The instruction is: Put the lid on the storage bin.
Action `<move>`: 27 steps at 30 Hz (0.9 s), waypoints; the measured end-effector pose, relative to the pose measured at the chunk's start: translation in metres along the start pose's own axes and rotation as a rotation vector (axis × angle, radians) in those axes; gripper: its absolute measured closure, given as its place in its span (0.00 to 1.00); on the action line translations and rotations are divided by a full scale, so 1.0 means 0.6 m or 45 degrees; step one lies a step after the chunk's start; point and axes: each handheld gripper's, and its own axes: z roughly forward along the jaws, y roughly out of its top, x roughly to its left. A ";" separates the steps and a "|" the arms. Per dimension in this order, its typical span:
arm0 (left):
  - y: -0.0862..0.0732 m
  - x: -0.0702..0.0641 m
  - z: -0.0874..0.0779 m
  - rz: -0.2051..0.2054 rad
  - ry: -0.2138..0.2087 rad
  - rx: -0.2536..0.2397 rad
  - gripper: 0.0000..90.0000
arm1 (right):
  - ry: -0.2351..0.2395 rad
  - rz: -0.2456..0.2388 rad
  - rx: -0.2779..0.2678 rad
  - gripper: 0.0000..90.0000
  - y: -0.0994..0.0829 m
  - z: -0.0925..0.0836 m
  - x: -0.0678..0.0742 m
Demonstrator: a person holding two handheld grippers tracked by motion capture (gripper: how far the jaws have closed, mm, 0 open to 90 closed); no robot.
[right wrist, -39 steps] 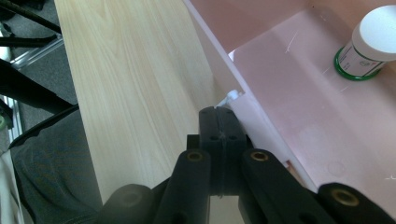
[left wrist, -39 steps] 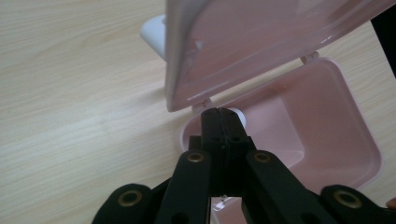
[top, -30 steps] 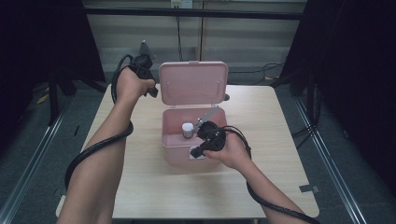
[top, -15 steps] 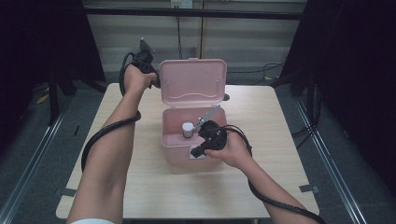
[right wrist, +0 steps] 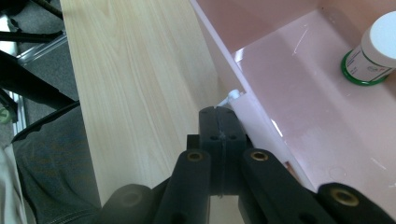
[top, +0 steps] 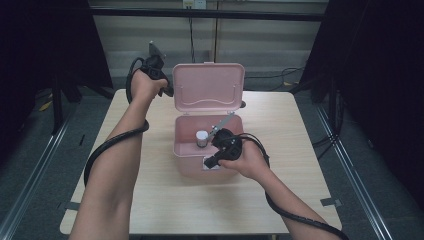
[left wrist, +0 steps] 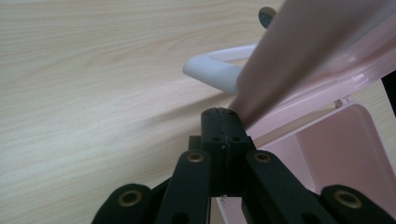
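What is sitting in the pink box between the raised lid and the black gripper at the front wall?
A small white-capped bottle stands on the pink plastic box's floor, between its raised lid and the right gripper, in the high view.

No legible text, bottle (right wrist: 376, 49) label too blurred

- The left gripper (top: 167, 90) sits closer to the left edge of the raised pink lid (top: 209, 93) than a second ago.
- The left forearm (top: 117, 150) now reaches straighter up the table (top: 150, 200), its elbow less bent outward.
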 end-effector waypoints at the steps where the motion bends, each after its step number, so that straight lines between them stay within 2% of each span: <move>1: 0.000 -0.001 0.000 0.003 0.004 0.001 1.00 | 0.002 0.003 0.002 1.00 0.000 0.000 0.000; 6: 0.000 -0.003 0.002 0.011 0.026 0.006 1.00 | -0.002 0.000 0.000 1.00 0.000 0.000 0.000; 10: 0.000 -0.003 0.003 0.011 0.027 0.010 1.00 | -0.003 -0.001 0.002 1.00 0.000 0.000 0.000; 13: -0.001 -0.004 0.000 -0.002 0.002 0.012 1.00 | -0.008 -0.005 0.002 1.00 0.001 0.000 0.001; 16: -0.003 -0.008 -0.005 0.009 0.014 0.020 1.00 | -0.013 -0.010 0.002 1.00 0.000 0.000 0.001; 18: -0.004 -0.012 -0.007 0.003 -0.064 0.019 1.00 | -0.016 -0.003 0.001 1.00 0.001 0.000 0.001; 19: -0.004 -0.019 -0.008 0.022 -0.045 0.013 1.00 | -0.019 -0.004 0.006 1.00 0.002 0.000 0.001; 20: -0.003 -0.025 -0.008 0.059 0.011 0.019 1.00 | -0.017 -0.003 0.006 1.00 0.002 0.000 0.001; 21: -0.002 -0.028 -0.007 0.065 0.027 0.023 1.00 | -0.018 -0.003 0.006 1.00 0.002 0.000 0.001; 22: -0.002 -0.030 -0.004 0.054 0.006 0.025 1.00 | -0.020 0.000 0.006 1.00 0.002 0.001 0.002; 25: 0.000 -0.035 0.001 0.067 0.042 0.002 0.99 | -0.027 -0.012 0.000 1.00 0.001 0.001 0.003; 27: 0.002 -0.036 0.004 0.074 0.069 -0.024 0.91 | -0.029 -0.014 0.002 1.00 0.000 0.000 0.003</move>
